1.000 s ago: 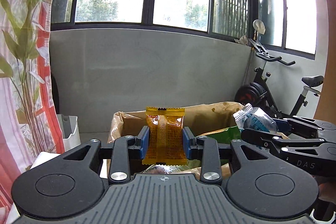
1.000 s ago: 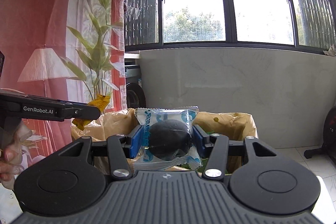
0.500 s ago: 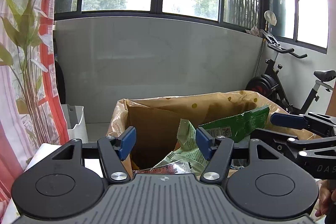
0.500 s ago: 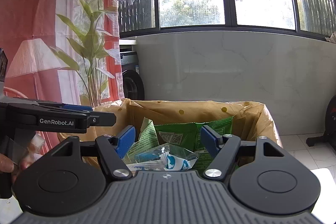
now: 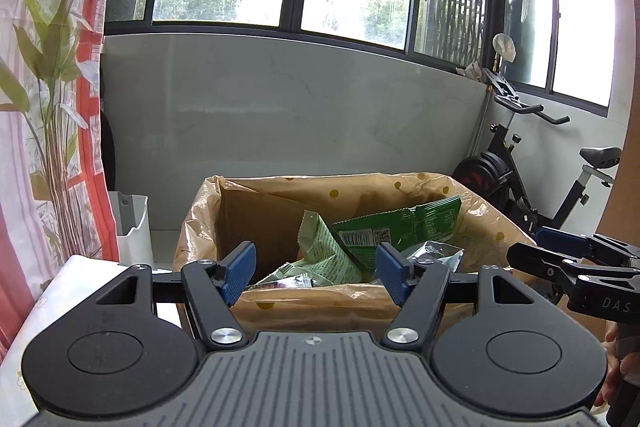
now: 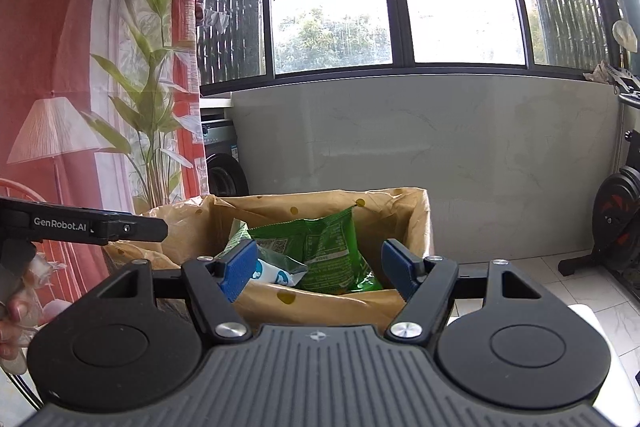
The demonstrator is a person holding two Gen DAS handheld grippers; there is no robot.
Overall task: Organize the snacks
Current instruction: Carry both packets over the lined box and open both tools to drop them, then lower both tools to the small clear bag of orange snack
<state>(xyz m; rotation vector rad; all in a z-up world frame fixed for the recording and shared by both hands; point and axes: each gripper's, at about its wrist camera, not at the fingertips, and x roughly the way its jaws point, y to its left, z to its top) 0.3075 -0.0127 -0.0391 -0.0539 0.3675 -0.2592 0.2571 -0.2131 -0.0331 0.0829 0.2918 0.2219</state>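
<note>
Both grippers stand empty in front of the paper-lined box (image 5: 280,303), which fills the lower middle of each wrist view. The left gripper (image 5: 316,273) has just been opening its jaws further, and nothing lies between its blue pads; the right gripper (image 6: 320,269) has spread too, with only air between its pads. The snacks sit inside the box: a green packet (image 6: 320,247) propped against the far wall at centre frame, a pale green packet (image 5: 320,255) beside it, and a white-and-blue packet (image 6: 276,271) low at centre left of the right view, close behind that gripper's left pad. The step in hand looks like drawing both tools back for the next 2 snacks. Pull each straight back and clear of the near rim, so neither pad snags the loose liner, and keep the 2 tools well apart.
</note>
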